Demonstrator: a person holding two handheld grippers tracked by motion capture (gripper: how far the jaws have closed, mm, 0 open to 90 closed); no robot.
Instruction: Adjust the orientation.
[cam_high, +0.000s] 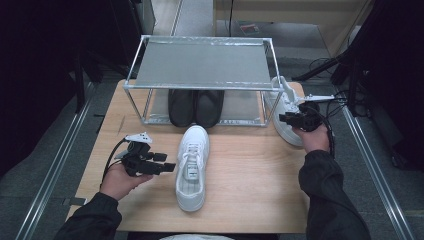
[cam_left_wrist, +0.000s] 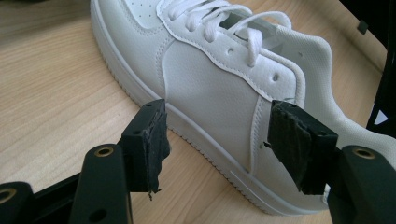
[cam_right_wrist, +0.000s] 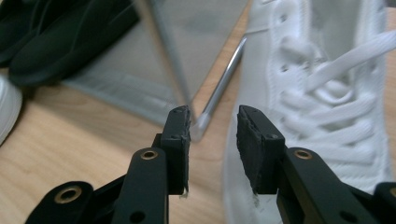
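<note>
Rack post (cam_right_wrist: 163, 51) crowds right claw (cam_right_wrist: 212, 140); bare table (cam_high: 250, 170) between shoes.

Two white shoes: one (cam_high: 192, 167) mid-table with white laces and a faint grey insole, the other (cam_high: 284, 112) at the rack's right end, all white too. A pair of black shoes (cam_high: 195, 106) sits on the lower shelf. The rack (cam_high: 200, 64) is silver-framed with dull grey shelves. The table (cam_high: 250, 175) is pale wood with a fine grain. Both grippers, left (cam_high: 170, 167) and right (cam_high: 285, 118), are black with brass-coloured rivets and dark pads; each carries a light grey plate. The person's sleeves (cam_high: 330, 200) are black
</note>
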